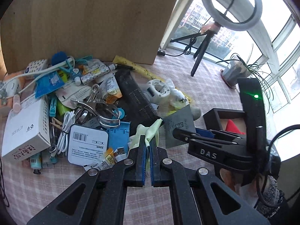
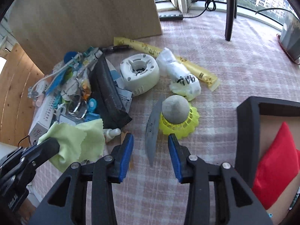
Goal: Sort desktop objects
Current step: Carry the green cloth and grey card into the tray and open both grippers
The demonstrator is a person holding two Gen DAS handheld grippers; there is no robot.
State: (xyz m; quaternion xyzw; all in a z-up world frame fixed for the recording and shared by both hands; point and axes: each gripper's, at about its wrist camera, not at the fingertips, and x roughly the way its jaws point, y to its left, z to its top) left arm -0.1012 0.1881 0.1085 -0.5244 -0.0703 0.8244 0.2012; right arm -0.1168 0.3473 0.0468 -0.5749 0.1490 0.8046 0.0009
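My left gripper (image 1: 148,140) is shut on a light green cloth (image 1: 148,133) and holds it above the table beside the pile; the cloth also shows in the right wrist view (image 2: 78,142). My right gripper (image 2: 151,140) is open, its jaws on either side of a thin grey card (image 2: 152,129) standing on edge. A yellow shuttlecock (image 2: 180,118) with a grey cork lies just beyond the right finger. The right gripper also shows in the left wrist view (image 1: 187,135).
A heap of small items (image 1: 75,103) lies against a wooden board (image 1: 90,18): white box (image 1: 24,129), cables, tubes, black pouch (image 2: 108,93). A white round part (image 2: 139,75), white bag (image 2: 180,76), yellow packet (image 2: 168,56). A black box (image 2: 247,131) holds a red pouch (image 2: 277,165).
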